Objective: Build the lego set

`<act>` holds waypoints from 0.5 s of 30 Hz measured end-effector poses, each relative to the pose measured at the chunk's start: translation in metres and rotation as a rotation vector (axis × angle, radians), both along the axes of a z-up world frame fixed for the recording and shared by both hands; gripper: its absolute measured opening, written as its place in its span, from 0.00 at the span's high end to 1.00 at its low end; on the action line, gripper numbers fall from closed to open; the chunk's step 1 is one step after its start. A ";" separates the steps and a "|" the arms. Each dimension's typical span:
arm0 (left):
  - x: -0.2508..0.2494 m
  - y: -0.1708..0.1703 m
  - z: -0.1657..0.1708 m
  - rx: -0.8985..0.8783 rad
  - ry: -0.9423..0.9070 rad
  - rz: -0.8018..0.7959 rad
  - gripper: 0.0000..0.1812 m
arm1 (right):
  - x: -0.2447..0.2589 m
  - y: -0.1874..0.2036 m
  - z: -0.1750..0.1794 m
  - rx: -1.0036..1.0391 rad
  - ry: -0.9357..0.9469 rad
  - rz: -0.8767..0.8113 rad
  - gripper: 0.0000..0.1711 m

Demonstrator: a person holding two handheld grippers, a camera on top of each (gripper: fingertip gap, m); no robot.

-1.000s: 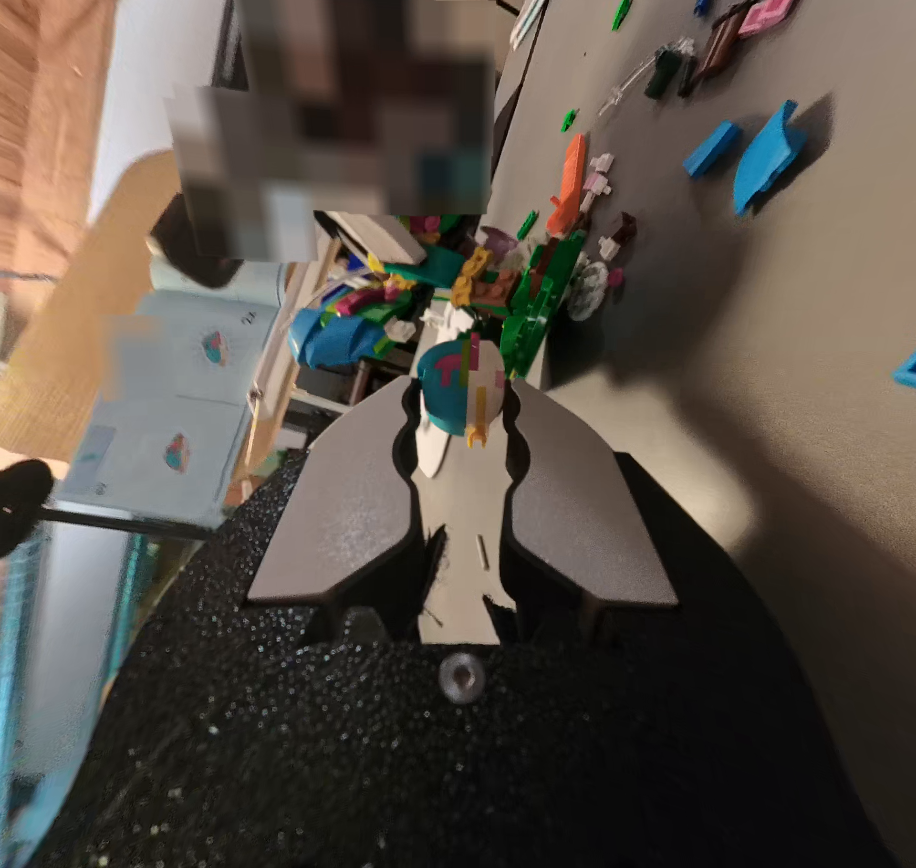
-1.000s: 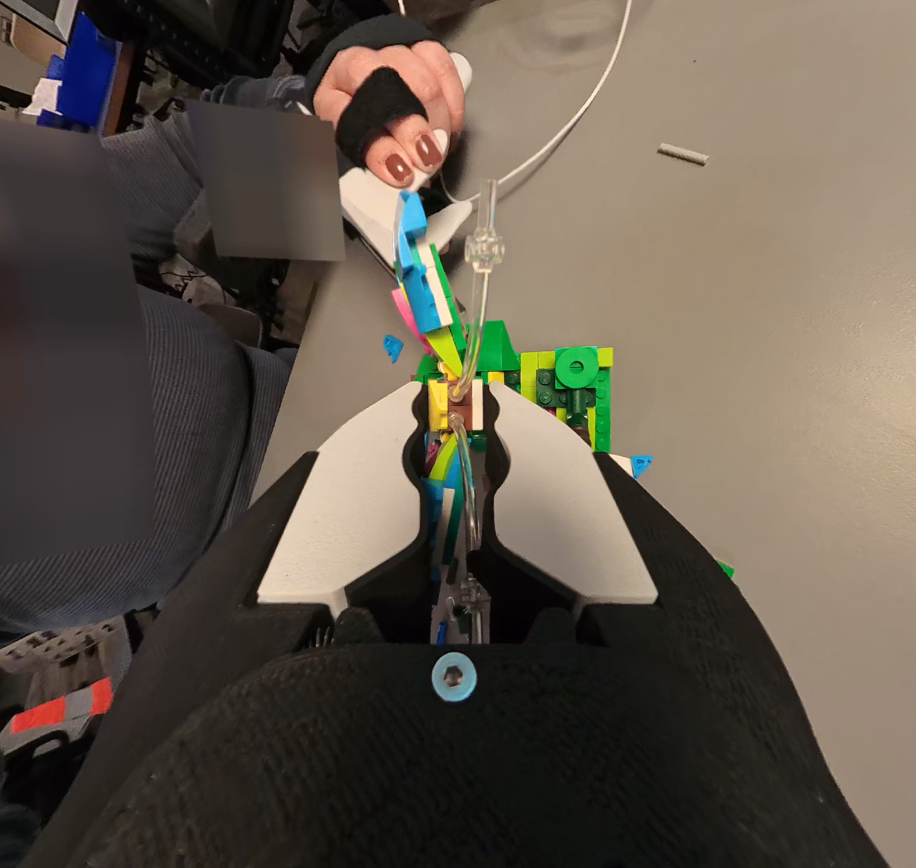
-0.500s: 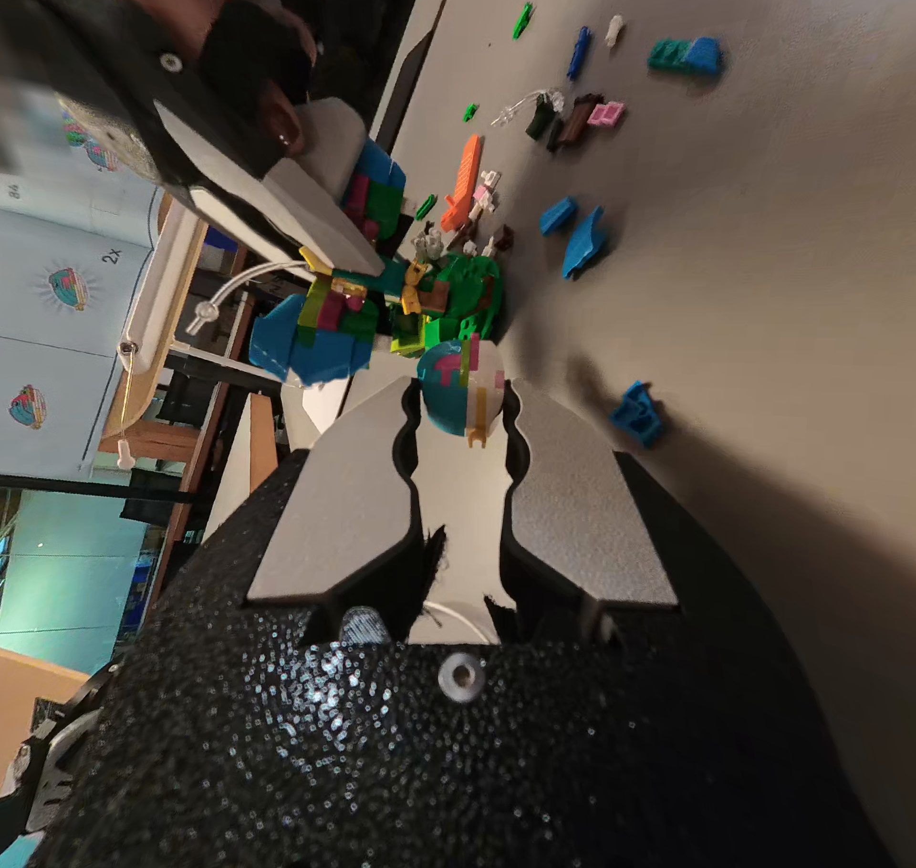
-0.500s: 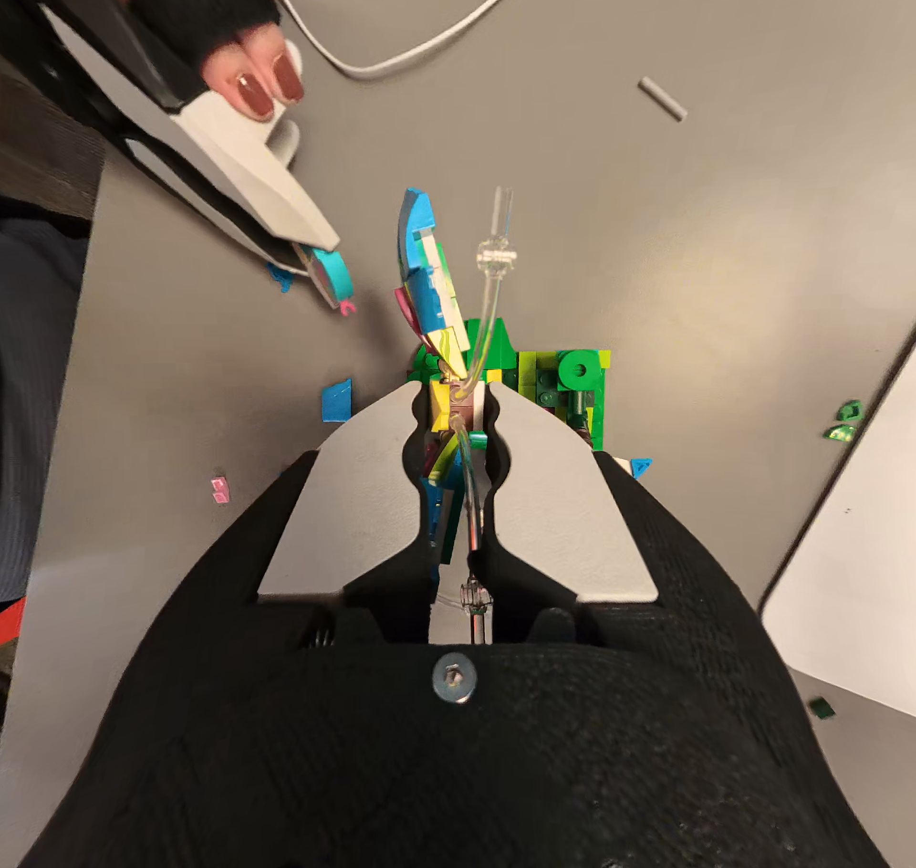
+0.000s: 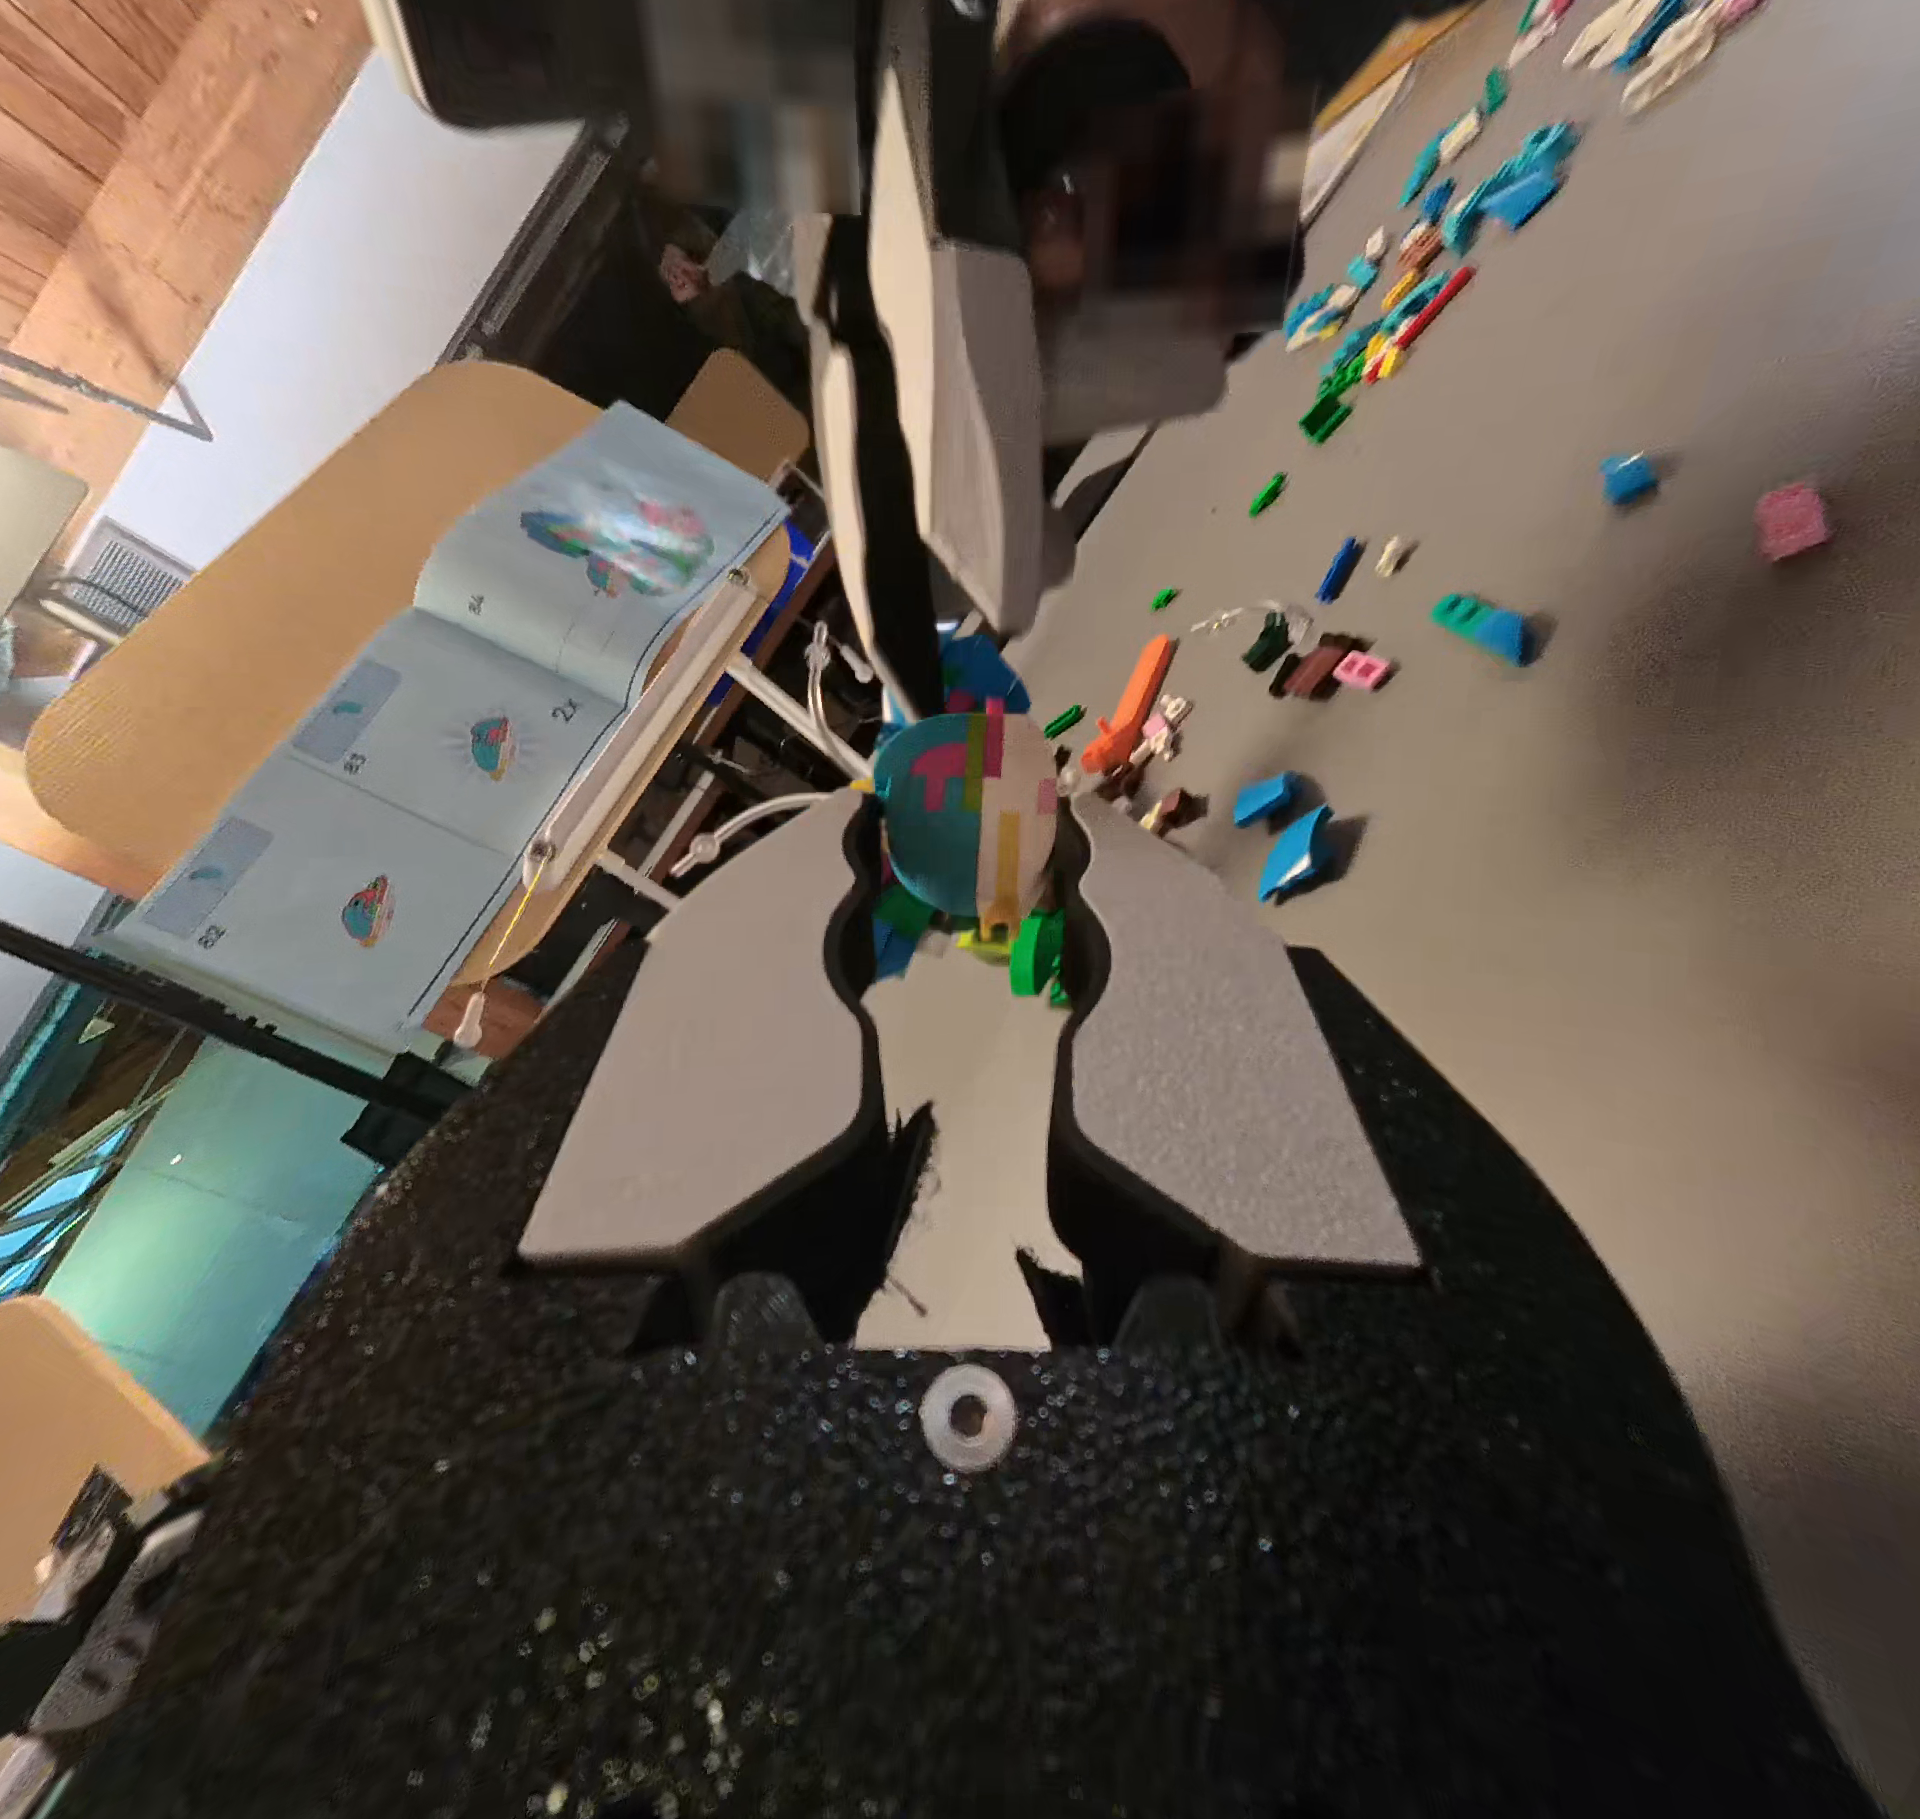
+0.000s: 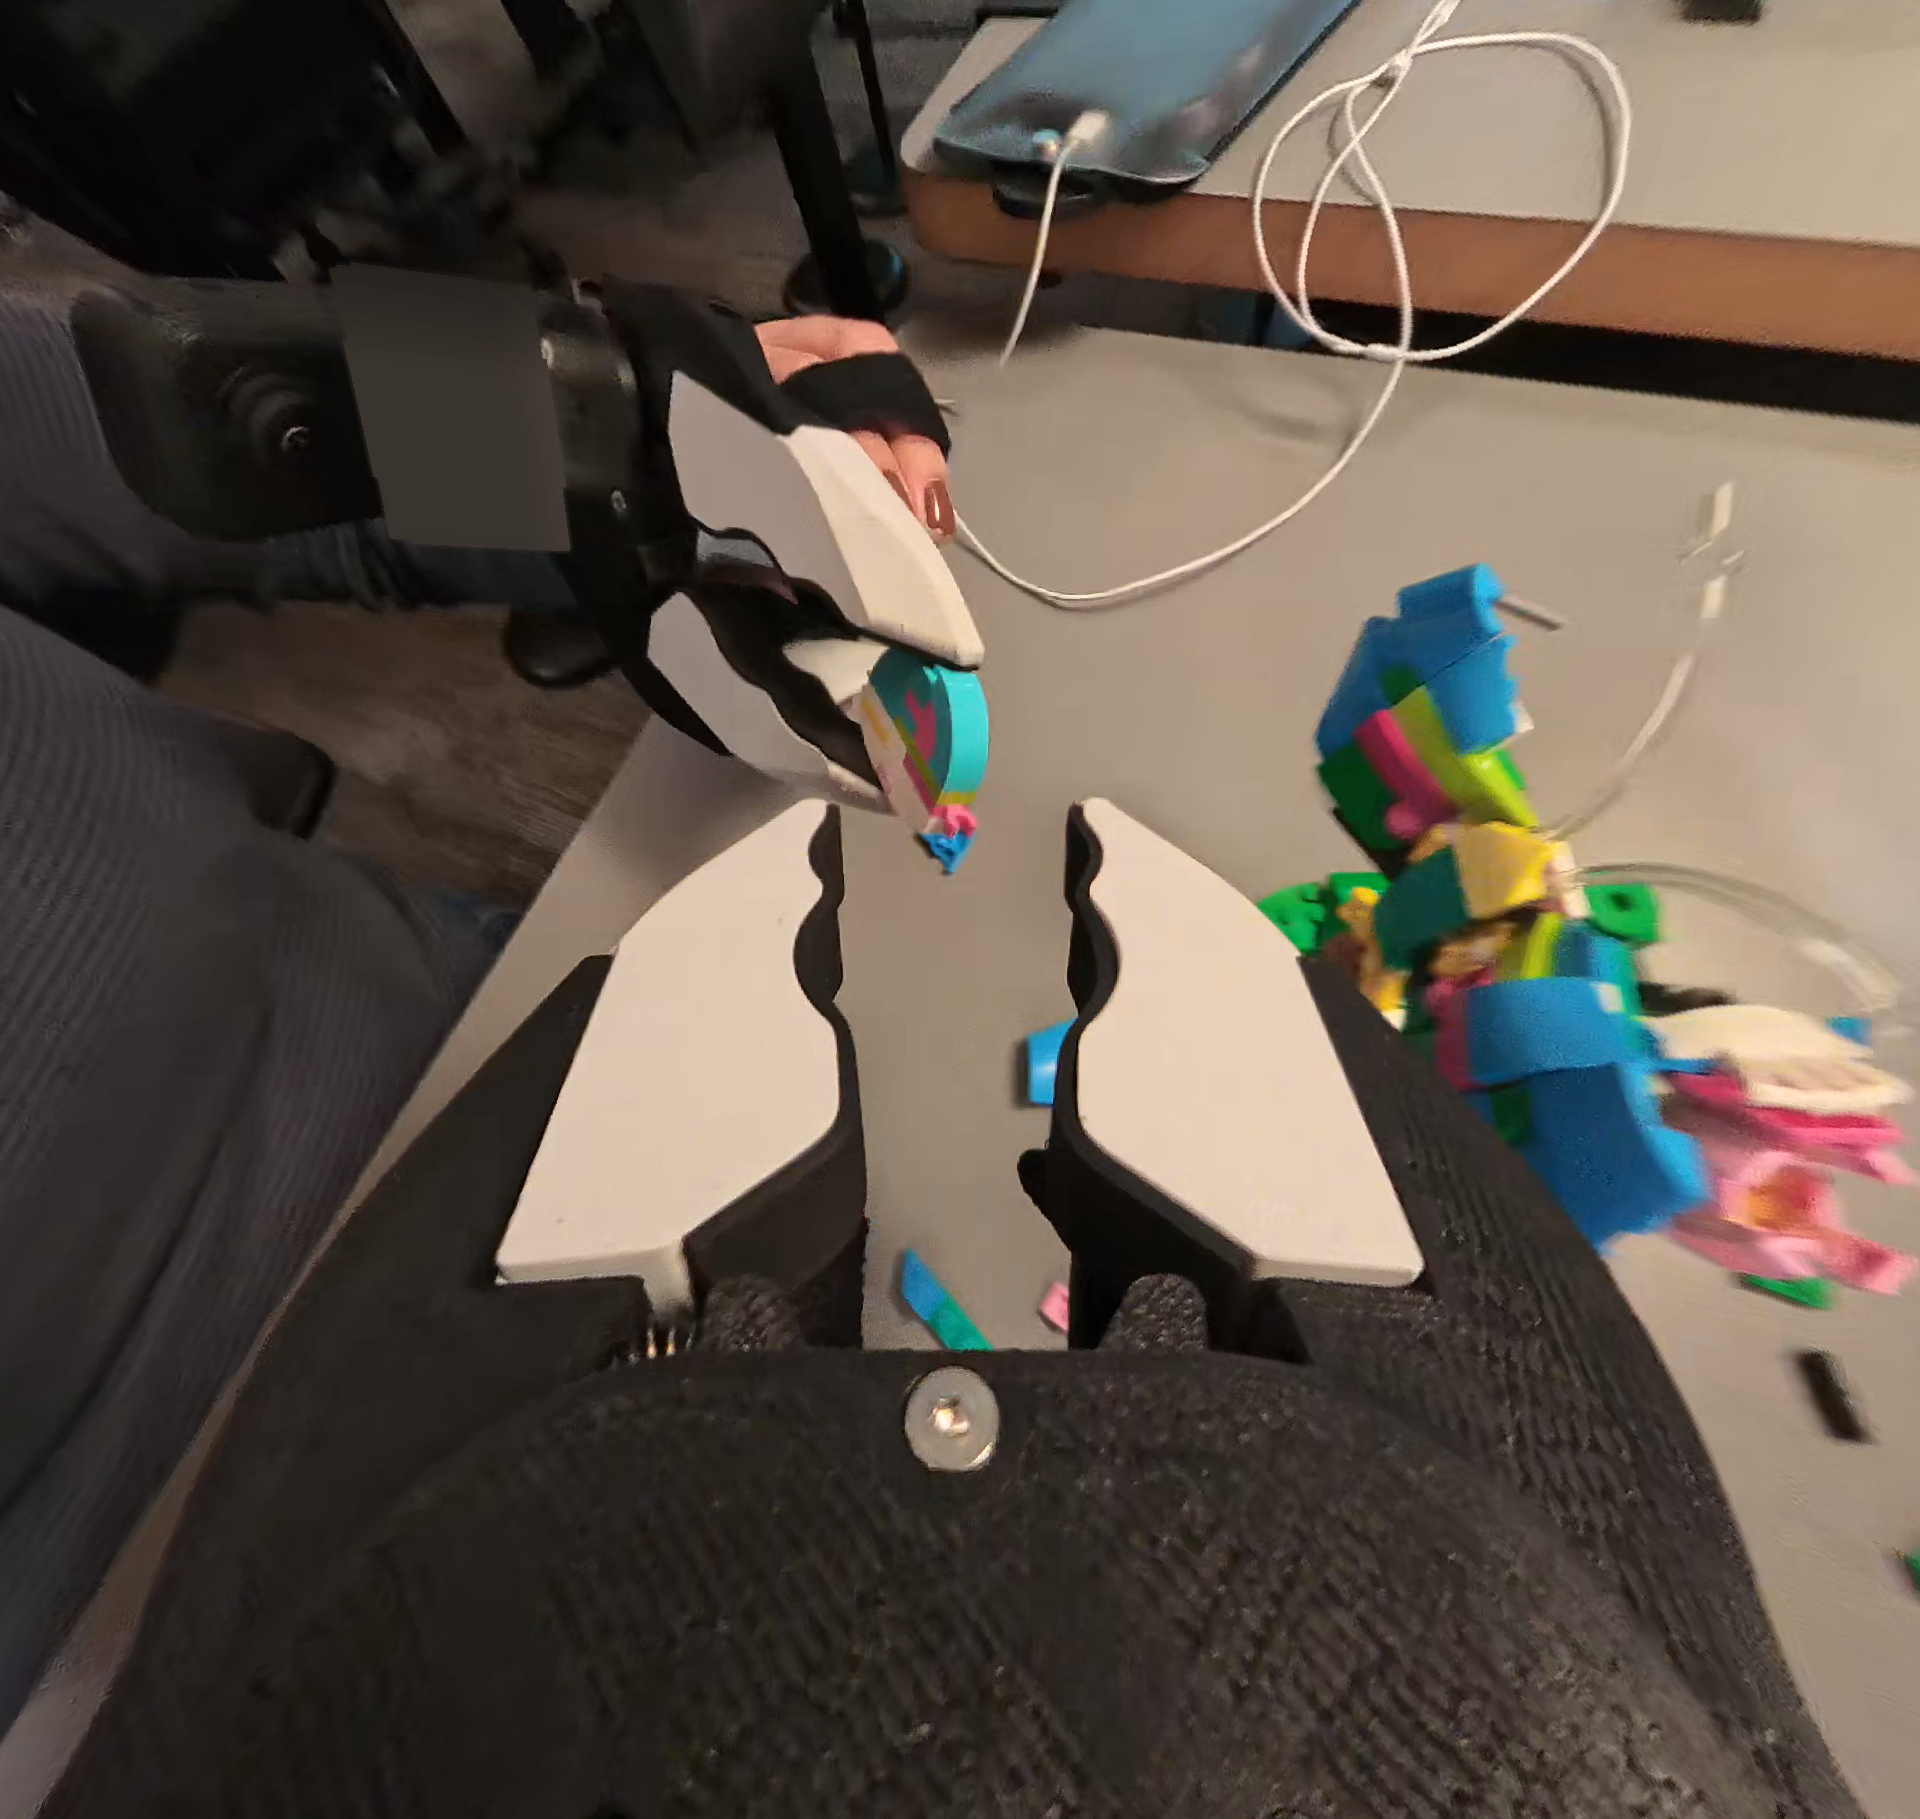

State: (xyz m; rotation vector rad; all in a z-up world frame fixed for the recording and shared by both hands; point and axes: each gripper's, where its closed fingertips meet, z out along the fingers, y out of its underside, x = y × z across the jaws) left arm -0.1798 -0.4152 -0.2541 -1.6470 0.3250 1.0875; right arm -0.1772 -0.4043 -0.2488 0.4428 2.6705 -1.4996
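Note:
My left gripper [image 5: 971,819] is shut on a round teal, pink and white lego disc [image 5: 951,782], gripping it by its edges at the fingertips. In the right wrist view the left gripper [image 6: 920,725] holds that disc [image 6: 961,730] above the grey table, just ahead of my right gripper [image 6: 951,819]. The right gripper is open and empty. The colourful lego build [image 6: 1507,938], with blue, green, pink and yellow parts and clear tubes, rests on the table to its right, blurred. In the left wrist view the disc hides most of the build; the right gripper's fingers [image 5: 956,439] hang above it.
Several loose bricks [image 5: 1288,834] lie scattered over the grey table [image 5: 1662,938]. An open instruction booklet [image 5: 468,730] stands at the left. A white cable [image 6: 1351,419] and a blue pouch [image 6: 1195,34] lie beyond. The table edge and a person's leg [image 6: 208,938] are at the left. The tips of both grippers are at nearly the same place.
My right gripper has let go of the build, opened and pulled back; the build now sits to its right. My left gripper has brought the disc in close to the right gripper.

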 end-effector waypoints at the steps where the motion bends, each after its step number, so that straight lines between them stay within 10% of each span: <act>1: 0.004 0.003 0.001 0.000 -0.006 -0.018 0.83 | 0.003 -0.002 -0.004 -0.024 -0.015 -0.006 0.77; 8: 0.023 0.011 0.001 -0.003 -0.027 -0.079 0.82 | 0.025 -0.003 -0.009 -0.222 -0.106 0.049 0.95; 15: 0.038 0.016 -0.009 0.081 -0.616 -0.296 0.67 | 0.032 0.015 -0.014 -0.237 0.076 0.039 0.96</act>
